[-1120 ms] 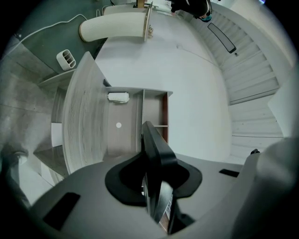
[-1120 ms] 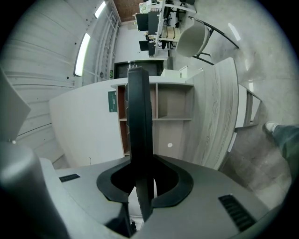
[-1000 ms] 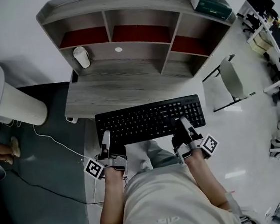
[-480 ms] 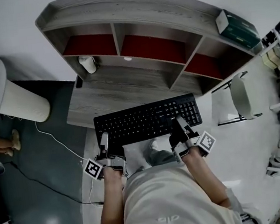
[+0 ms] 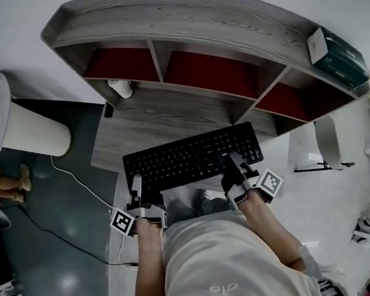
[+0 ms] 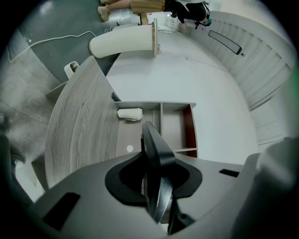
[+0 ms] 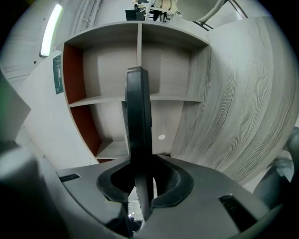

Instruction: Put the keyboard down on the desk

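Keyboard [image 5: 193,158], black and full-size, is held level by its near long edge in front of the person, and its far part lies over the front edge of the grey wooden desk [image 5: 161,117]; if it already touches the wood I cannot tell. The left gripper [image 5: 136,186] has its jaws closed to a narrow gap on the left end of that edge, and its own view shows the thin black edge pressed between the pads. The right gripper [image 5: 235,165] holds the right end in the same way, jaws nearly together with the keyboard clamped between them. At the back of the desk stands a shelf unit [image 5: 177,19] with three upper compartments [image 5: 209,68] that have red back panels. Under the left one a white roll [image 5: 122,87] lies on its side on the desk surface. On top of the shelf unit, at its right end, a green box [image 5: 337,52] lies flat
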`<control>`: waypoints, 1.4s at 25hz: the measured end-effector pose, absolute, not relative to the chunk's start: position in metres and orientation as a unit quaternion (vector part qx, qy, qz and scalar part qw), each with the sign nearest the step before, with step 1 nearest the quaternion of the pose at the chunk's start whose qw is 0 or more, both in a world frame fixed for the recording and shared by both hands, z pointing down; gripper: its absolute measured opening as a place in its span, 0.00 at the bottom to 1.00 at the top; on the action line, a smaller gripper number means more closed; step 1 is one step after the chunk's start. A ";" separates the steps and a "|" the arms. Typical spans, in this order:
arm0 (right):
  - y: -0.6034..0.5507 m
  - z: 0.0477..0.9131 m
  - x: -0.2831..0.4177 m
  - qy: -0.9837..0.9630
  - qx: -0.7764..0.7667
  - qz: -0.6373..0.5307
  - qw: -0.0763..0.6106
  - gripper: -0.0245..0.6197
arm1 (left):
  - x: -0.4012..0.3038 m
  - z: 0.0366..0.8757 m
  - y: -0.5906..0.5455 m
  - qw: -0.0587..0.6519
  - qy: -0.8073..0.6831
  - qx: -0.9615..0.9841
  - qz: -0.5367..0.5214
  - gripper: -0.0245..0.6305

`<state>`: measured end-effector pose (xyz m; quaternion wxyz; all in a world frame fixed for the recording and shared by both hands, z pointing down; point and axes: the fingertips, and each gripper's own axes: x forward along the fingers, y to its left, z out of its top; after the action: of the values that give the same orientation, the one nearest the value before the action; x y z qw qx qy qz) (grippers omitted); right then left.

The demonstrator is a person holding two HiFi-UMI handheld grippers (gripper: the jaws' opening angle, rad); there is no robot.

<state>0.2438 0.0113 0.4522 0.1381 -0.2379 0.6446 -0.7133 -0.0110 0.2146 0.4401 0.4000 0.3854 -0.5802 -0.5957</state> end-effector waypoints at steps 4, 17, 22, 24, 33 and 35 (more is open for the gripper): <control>0.008 0.464 0.234 0.633 -0.251 -0.719 0.136 0.19 | -0.026 0.450 0.206 0.415 -0.583 0.382 -0.585 0.18; 0.004 0.498 0.179 0.577 -0.342 -0.716 0.193 0.19 | -0.117 0.488 0.141 0.516 -0.546 0.420 -0.510 0.18; 0.007 0.517 0.160 0.554 -0.378 -0.709 0.216 0.19 | -0.149 0.504 0.114 0.550 -0.528 0.437 -0.476 0.18; 0.008 0.525 0.153 0.543 -0.392 -0.708 0.225 0.19 | -0.158 0.514 0.107 0.564 -0.524 0.446 -0.457 0.18; 0.002 0.566 0.134 0.518 -0.430 -0.700 0.238 0.19 | -0.180 0.560 0.076 0.619 -0.492 0.463 -0.400 0.18; 0.000 0.576 0.133 0.511 -0.437 -0.700 0.239 0.19 | -0.182 0.571 0.071 0.626 -0.491 0.463 -0.392 0.18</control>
<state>0.1332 -0.0001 0.5765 0.2391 -0.4367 0.5113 -0.7005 -0.1820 0.0706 0.5714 0.6256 0.4629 -0.4908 -0.3918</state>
